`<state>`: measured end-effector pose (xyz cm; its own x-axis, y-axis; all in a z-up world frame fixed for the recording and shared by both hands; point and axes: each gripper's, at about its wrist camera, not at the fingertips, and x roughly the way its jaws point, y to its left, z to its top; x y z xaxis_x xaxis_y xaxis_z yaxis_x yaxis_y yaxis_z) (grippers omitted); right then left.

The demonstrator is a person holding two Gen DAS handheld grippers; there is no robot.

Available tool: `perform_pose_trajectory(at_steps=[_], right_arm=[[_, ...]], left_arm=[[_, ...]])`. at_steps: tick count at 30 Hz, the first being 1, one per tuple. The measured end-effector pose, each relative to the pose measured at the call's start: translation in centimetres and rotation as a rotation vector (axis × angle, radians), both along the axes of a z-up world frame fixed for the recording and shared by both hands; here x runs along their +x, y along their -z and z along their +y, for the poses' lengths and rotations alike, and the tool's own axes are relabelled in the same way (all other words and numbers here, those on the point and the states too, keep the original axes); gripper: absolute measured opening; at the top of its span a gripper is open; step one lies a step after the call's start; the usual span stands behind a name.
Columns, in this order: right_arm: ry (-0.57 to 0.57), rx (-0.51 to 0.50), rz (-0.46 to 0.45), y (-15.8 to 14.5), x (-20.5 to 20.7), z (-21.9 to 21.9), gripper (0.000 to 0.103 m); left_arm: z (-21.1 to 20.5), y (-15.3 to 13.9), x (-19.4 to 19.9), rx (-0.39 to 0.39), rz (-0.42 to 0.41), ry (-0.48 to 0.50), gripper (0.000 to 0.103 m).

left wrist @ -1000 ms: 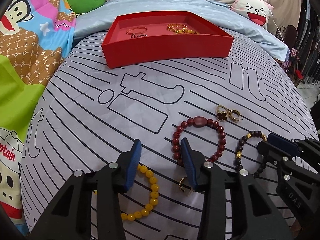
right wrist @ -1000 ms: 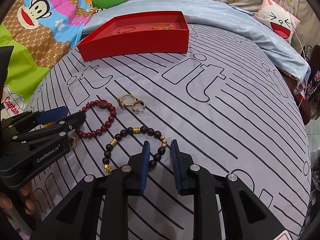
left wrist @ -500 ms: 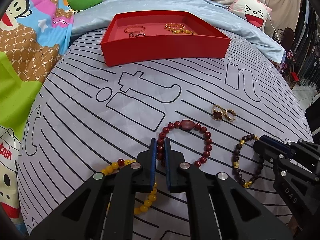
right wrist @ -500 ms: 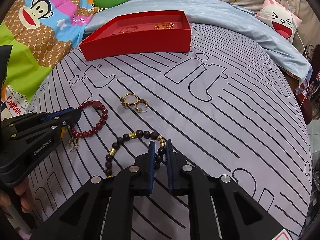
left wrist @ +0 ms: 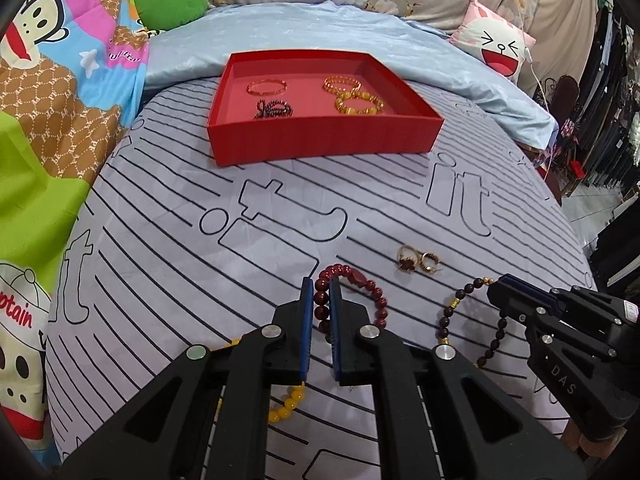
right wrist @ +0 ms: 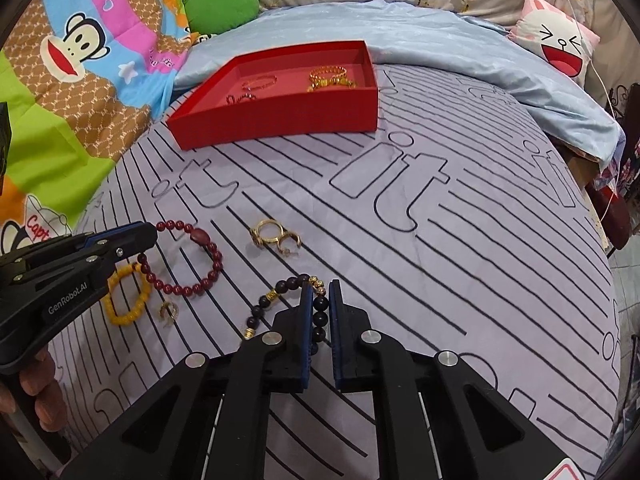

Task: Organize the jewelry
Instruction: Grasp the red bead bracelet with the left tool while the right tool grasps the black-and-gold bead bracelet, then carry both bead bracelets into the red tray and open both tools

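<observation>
Jaws of the left gripper (left wrist: 319,292) clench a dark red bead bracelet (left wrist: 376,304), while the right gripper (right wrist: 320,292) clamps a black bracelet (right wrist: 280,292) with gold beads.

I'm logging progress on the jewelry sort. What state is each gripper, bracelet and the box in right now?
left gripper: shut on the red bead bracelet
right gripper: shut on the dark bead bracelet
yellow bead bracelet: loose on the bedsheet, ungripped
gold rings: lying on the sheet, untouched
small gold earring: lying on the sheet
red box: open, several bracelets inside
</observation>
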<state>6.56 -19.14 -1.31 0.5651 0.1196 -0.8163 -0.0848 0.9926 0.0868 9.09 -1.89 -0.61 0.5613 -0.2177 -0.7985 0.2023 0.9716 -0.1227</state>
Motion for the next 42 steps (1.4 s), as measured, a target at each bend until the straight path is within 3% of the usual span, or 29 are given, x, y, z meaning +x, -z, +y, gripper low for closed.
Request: perform_pose_trajectory(at_steps=[14,27,35,42], right_arm=[[-0.005,0.042,-0.107,-4.8,3.7,-0.3,0.008],[-0.022,0.046,-0.221,-9.7,12.0,0.5,0.008],[-0.028,0.14,-0.197,-9.1,17.8,1.4,0.008],[-0.011,0.19,-0.075,-3.7,21.3,1.2,0.008]], left_arm=[[0.2,-4.9,2.6,-0.041,-0.077,0.018,0.007],[-0.4,-10.4,9.6,-0.042,-0.22,0.012,0.007],[-1.0,-9.6,14.1,-0.085,-0.224,0.02,0.007],[-0.8,-4.4,17.5,-0.11,-0.112,0.009,0.008]])
